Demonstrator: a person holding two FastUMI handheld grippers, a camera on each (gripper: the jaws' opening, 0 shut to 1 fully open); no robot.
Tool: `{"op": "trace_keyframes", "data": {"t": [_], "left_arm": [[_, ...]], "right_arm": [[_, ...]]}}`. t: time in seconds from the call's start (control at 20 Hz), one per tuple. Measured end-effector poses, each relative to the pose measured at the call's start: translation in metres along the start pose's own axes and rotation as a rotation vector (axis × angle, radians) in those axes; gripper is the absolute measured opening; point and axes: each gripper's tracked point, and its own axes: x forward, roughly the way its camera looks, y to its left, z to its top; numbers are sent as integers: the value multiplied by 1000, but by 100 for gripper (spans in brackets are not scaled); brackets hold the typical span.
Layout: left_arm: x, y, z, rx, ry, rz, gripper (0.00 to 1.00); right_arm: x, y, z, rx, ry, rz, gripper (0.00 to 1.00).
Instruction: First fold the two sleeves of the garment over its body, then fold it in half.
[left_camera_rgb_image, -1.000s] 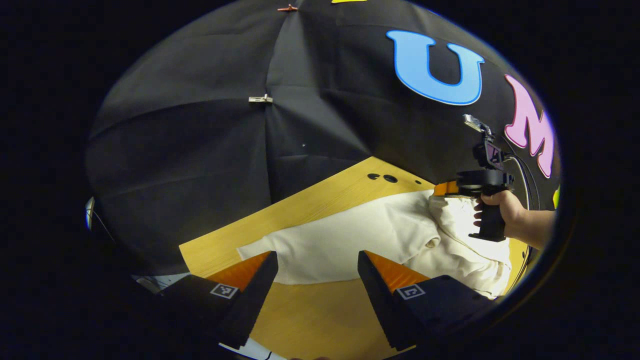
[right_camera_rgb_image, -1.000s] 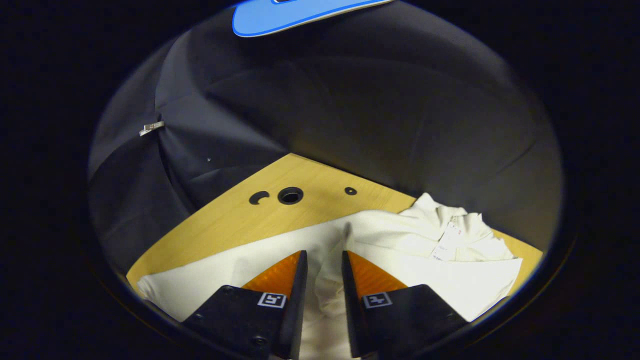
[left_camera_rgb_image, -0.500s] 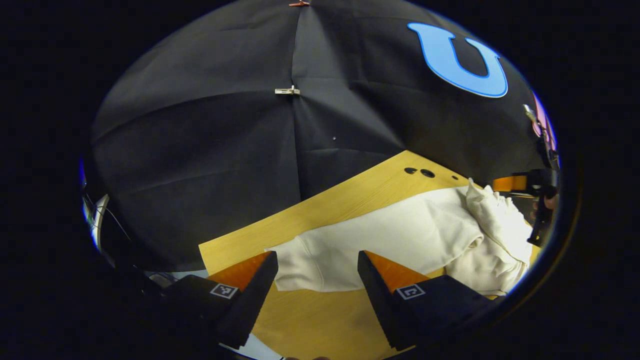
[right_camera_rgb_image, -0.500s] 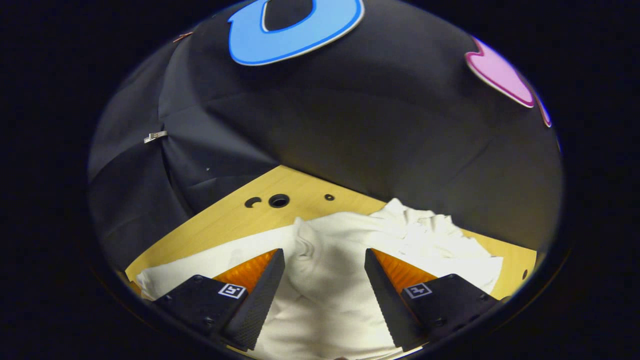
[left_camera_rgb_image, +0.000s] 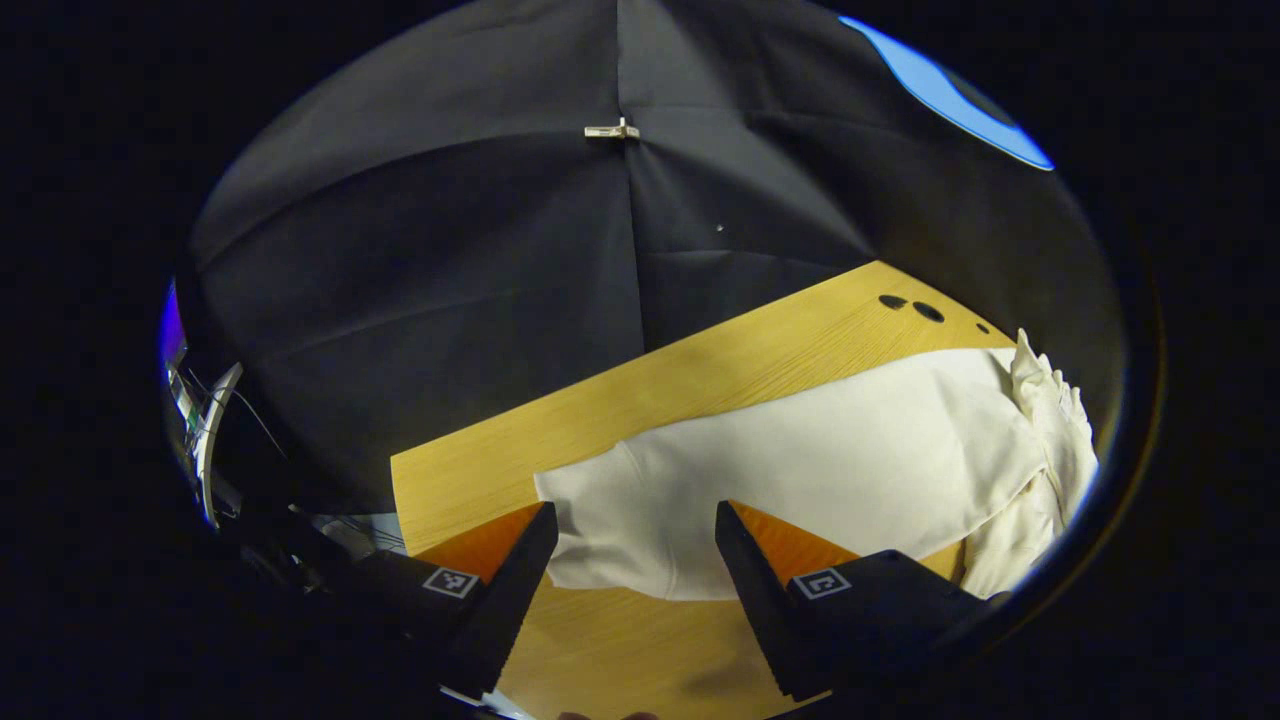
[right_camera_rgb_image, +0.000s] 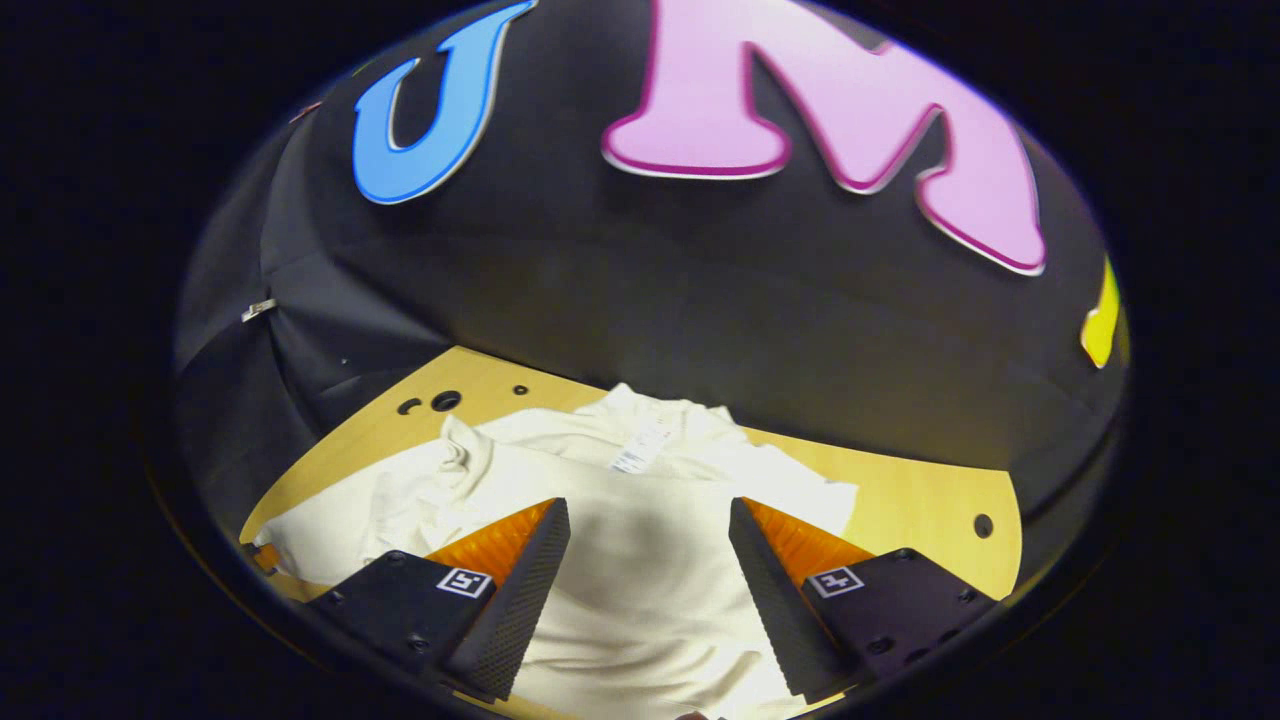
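Left hand-held gripper (left_camera_rgb_image: 632, 545) — jaws spread wide, nothing between them, hovering at the near-left end of the cream garment (left_camera_rgb_image: 820, 480), which lies flat along the wooden worktop (left_camera_rgb_image: 600, 410). Cloth at that end looks like the hem or a folded edge; cannot tell which. Far right end in the left gripper view is bunched, ruffled.

Right hand-held gripper (right_camera_rgb_image: 648, 545) — also wide open, gripping nothing, over the middle of the garment (right_camera_rgb_image: 640, 560). Collar with its tag (right_camera_rgb_image: 640, 452) sits toward the booth wall. A rumpled lump of cloth (right_camera_rgb_image: 455, 450) rests on the body at left, probably a sleeve already laid over. Worktop (right_camera_rgb_image: 920, 500) bare to the right.

Judgement: sleeves look folded in, or nearly so; step in hand is likely lining up for the half fold.

To do it well:
- Left gripper: lower onto the near edge, pinch all layers, not just the top one.
- Right gripper: take the matching corner on the same edge so the two lift level.
- Carry the edge toward the collar end low and slow, keep cloth taut between grippers so the lumped sleeve doesn't slide out.
- Land edges aligned, then release.

Risk: bunched cloth gets trapped and leaves a bulge.
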Motion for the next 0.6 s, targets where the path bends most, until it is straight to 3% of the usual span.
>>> {"op": "trace_keyframes", "data": {"t": [0.05, 0.15, 0.3, 0.4, 0.6], "left_arm": [[2, -1, -5, -5, 18, -3, 95], [5, -4, -4, -7, 18, -6, 100], [6, -9, -6, 16, 37, -22, 99], [6, -20, -6, 32, 37, -50, 91], [7, -35, -5, 102, 36, -69, 35]], "right_arm": [[-9, -18, -3, 8, 0, -25, 98], [-26, -49, -8, 18, -4, -73, 98], [-56, -82, -22, 23, 6, -129, 98], [-79, -95, -35, 37, 19, -154, 98], [-120, -115, -60, 59, 38, -187, 98]]}}
